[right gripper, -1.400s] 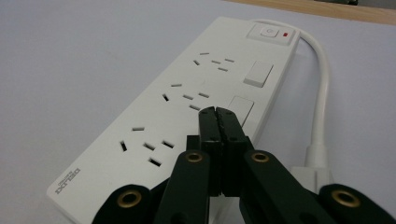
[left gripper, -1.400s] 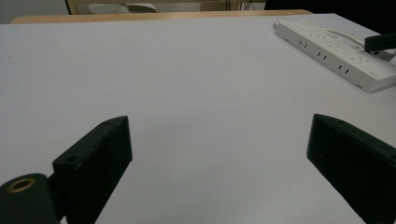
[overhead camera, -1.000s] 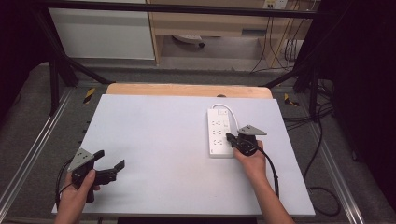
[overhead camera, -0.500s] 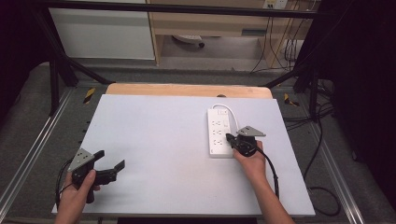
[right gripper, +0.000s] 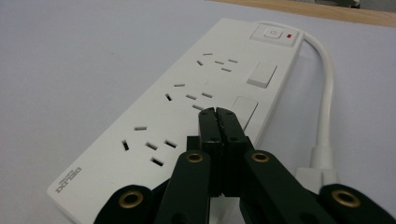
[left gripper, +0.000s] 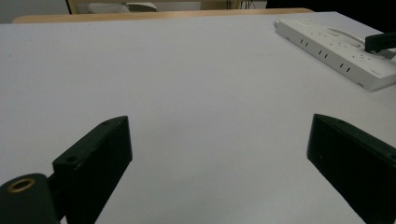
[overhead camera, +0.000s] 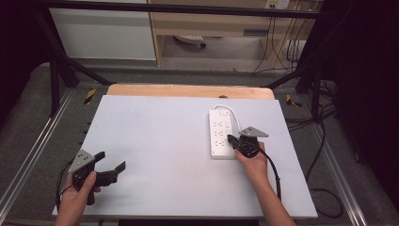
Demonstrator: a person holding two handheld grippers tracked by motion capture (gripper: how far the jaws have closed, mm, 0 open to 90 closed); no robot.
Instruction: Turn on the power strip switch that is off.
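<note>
My right gripper [right gripper: 215, 113] jaws pressed together, tips over power strip [overhead camera: 222, 134] at table's [overhead camera: 155, 141] right side, aimed near rocker switch [right gripper: 244, 111]. Left gripper [overhead camera: 109, 167] spread, idle near-left. Risk: off-centre push slides light strip (nothing bracing it), or tips land in socket slots.

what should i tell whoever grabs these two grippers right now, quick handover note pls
Right gripper: jaws shut with nothing between them, tips over the power strip, near its middle sockets and the rocker switches beside them. Whether the tips touch the strip cannot be told.
Left gripper: jaws wide open, holding nothing, low over the near left part of the table, far from the strip.
Power strip lies flat at the right of the table, its white cable curving off the far end; a small red light shows by the end button.
Done: nothing plugged in, every socket bare.
Left: probably pressing a switch with the shut tips.
</note>
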